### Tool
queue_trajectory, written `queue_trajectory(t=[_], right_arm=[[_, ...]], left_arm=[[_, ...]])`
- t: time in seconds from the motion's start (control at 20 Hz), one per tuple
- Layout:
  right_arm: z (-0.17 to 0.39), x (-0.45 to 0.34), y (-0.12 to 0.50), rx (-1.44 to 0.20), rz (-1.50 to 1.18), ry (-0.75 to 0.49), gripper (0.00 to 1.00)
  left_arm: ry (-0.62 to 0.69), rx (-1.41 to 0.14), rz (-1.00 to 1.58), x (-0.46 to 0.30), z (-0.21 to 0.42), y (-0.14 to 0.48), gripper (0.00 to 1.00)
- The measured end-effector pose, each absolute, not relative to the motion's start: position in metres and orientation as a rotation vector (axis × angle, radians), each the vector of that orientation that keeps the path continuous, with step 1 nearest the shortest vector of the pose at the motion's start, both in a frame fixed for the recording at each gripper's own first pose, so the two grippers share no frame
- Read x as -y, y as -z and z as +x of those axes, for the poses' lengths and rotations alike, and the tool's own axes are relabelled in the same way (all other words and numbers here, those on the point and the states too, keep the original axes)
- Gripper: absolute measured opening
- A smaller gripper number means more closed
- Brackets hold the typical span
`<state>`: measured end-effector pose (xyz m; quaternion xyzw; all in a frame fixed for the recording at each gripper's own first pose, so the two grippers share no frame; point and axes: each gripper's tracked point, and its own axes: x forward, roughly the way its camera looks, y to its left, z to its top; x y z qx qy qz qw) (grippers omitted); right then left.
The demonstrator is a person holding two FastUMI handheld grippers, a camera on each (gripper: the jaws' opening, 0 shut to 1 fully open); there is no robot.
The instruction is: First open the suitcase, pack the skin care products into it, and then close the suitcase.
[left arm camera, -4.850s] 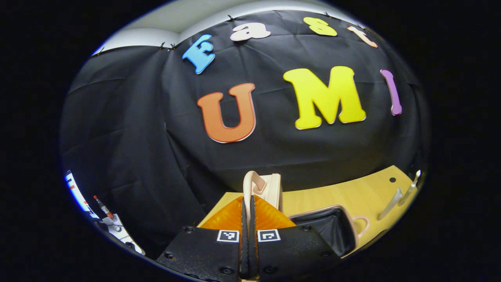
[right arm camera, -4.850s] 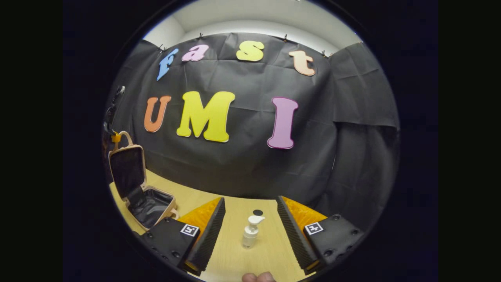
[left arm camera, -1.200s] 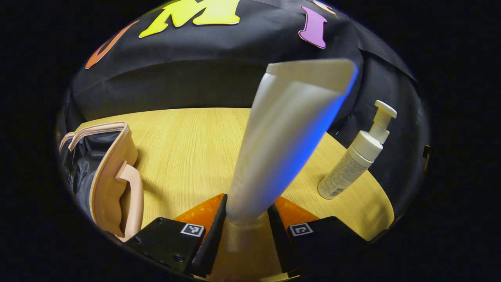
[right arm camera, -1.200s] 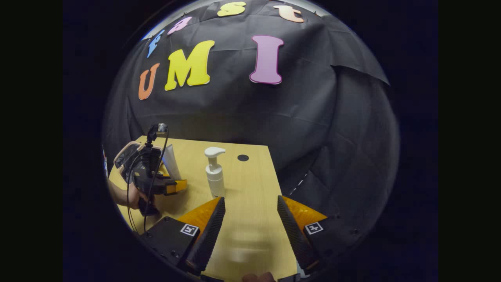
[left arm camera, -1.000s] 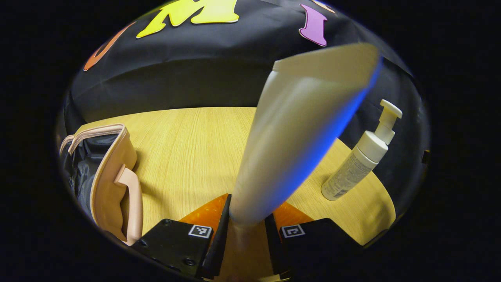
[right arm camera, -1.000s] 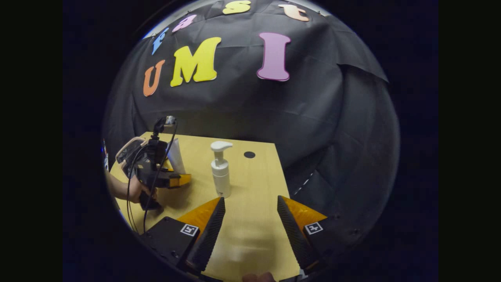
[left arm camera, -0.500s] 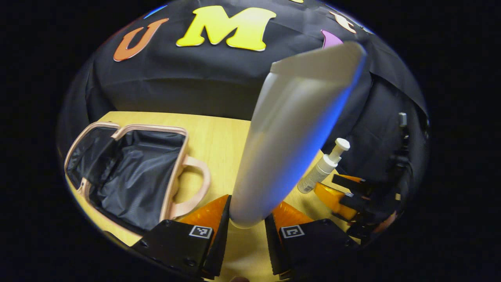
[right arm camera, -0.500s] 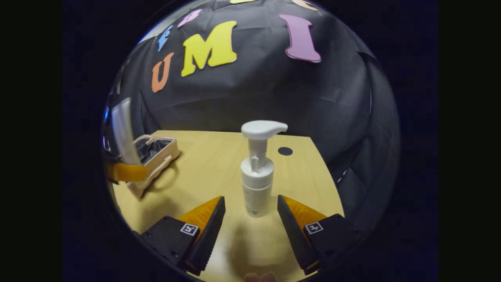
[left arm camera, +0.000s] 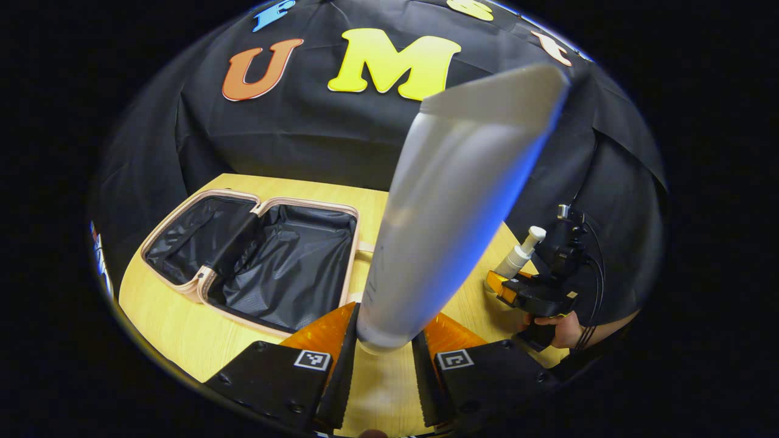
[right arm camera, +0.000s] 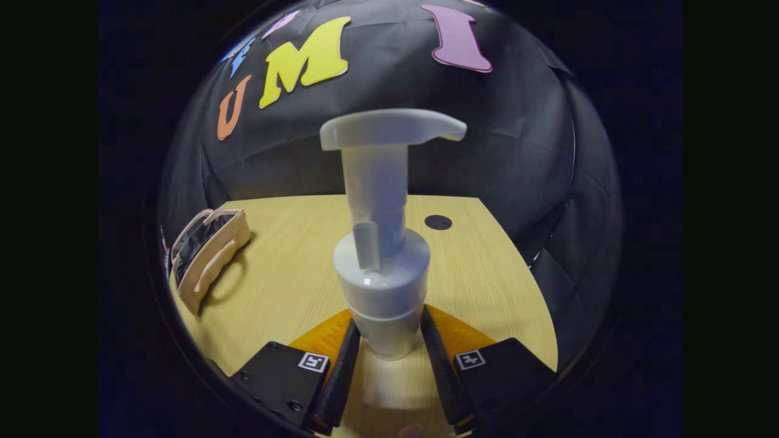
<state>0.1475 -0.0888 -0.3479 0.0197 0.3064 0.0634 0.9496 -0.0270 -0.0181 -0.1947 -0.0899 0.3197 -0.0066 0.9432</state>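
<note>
The pink suitcase [left arm camera: 261, 261] lies open on the wooden table [left arm camera: 176, 328], its black lining showing in both halves. My left gripper [left arm camera: 383, 319] is shut on a white tube [left arm camera: 450, 201], which stands up between the fingers just right of the suitcase. In the right gripper view, my right gripper [right arm camera: 387, 333] is shut on the body of a white pump bottle [right arm camera: 380, 267] that stands upright on the table [right arm camera: 487, 274]. The left gripper view also shows the right gripper [left arm camera: 526, 295] farther off, with the pump bottle [left arm camera: 517, 255] in it and a hand [left arm camera: 563, 328] holding it.
The suitcase [right arm camera: 207, 255] sits at the table's left side in the right gripper view, a bare stretch of wood between it and the bottle. A black round mark [right arm camera: 438, 222] lies near the table's far edge. Black cloth walls close the back.
My left gripper has swung with the tube from beside the suitcase to over its open right edge. My right gripper moved forward and shut on the pump bottle.
</note>
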Motion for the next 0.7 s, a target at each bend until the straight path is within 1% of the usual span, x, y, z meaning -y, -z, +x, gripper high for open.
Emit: queue_trajectory(t=[0.1,0.3,0.45,0.5,0.65,0.7], right_arm=[[0.148,0.089,0.348,-0.619,0.013,-0.118,0.52],[0.145,0.082,0.334,-0.630,-0.001,-0.125,0.47],[0.123,0.058,0.292,-0.606,-0.002,-0.149,0.46],[0.114,0.049,0.280,-0.603,-0.003,-0.154,0.47],[0.085,0.012,0.239,-0.592,-0.023,-0.215,0.47],[0.074,-0.005,0.227,-0.600,-0.008,-0.251,0.44]], left_arm=[[0.002,-0.643,-0.176,0.002,-0.027,0.190,0.49],[-0.004,-0.632,-0.189,-0.038,-0.017,0.180,0.49],[-0.002,-0.597,-0.141,-0.084,0.004,0.174,0.49],[-0.003,-0.608,-0.103,-0.100,0.009,0.176,0.49],[0.063,-0.654,-0.093,-0.128,0.022,0.194,0.49],[0.090,-0.679,-0.111,-0.134,0.025,0.203,0.49]])
